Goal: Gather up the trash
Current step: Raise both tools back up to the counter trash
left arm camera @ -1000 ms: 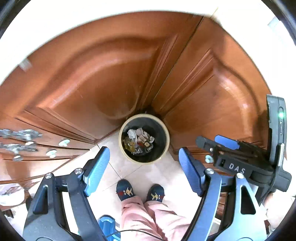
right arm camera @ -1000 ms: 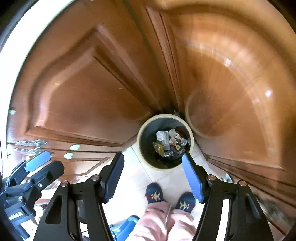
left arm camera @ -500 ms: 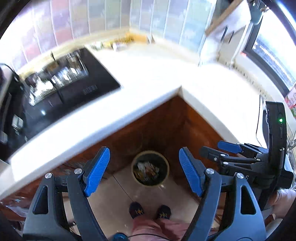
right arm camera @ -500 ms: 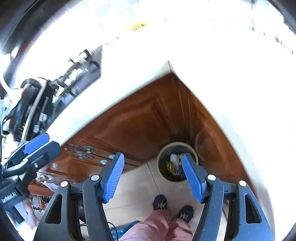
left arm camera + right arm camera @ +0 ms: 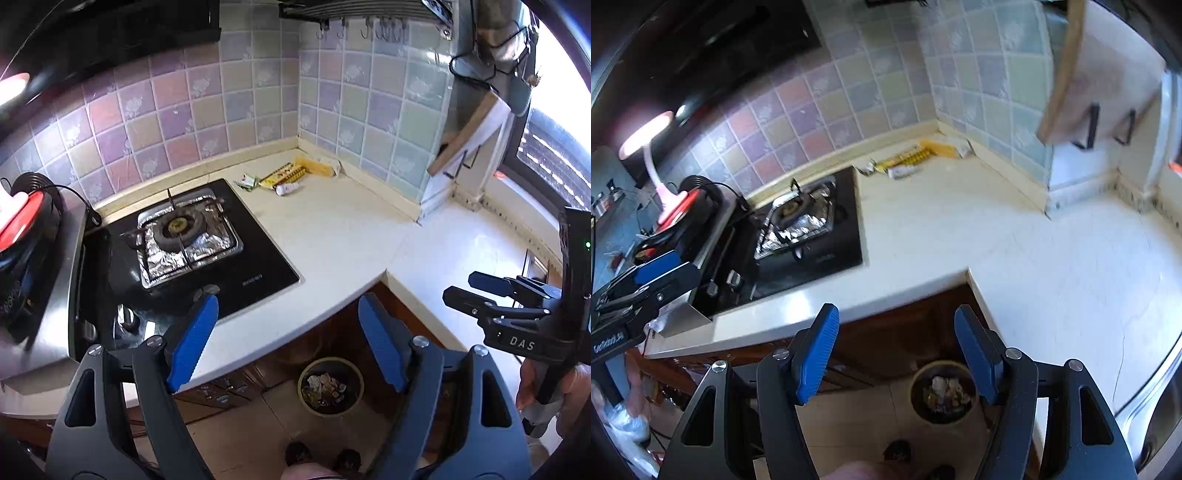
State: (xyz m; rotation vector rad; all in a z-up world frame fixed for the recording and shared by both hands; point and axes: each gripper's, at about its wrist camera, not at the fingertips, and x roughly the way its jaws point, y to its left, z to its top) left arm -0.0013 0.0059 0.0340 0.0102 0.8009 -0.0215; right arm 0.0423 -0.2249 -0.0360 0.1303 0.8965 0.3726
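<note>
**Both grippers raised above counter level, jaws apart and empty**

Left wrist view. A second ago this view held only the cabinet doors and the bin close below; now it takes in the whole worktop corner. Left gripper [image 5: 286, 341]: black frame, ribbed blue pads, standing wide with nothing between them. Trash bin [image 5: 330, 386]: round, pale rim, dark inside, crumpled scraps within, on the tiled floor below the counter corner, now small and far down. Countertop [image 5: 343, 229]: pale, smooth, L-shaped. Litter [image 5: 282, 179]: flat yellow wrappers and a small white tube, lying at the back corner against the wall. Gas hob [image 5: 192, 240]: glossy black glass, crinkled foil round the burner. Right gripper [image 5: 495, 291] at the right edge, side-on.

Right wrist view. Formerly cabinet and bin; now the same corner, somewhat blurred. Right gripper [image 5: 897, 354]: blue pads parted, empty. Bin [image 5: 943, 391] on the floor, beside the right pad. Litter [image 5: 905, 162] at the back wall. Pastel square tiles [image 5: 849, 99].
</note>
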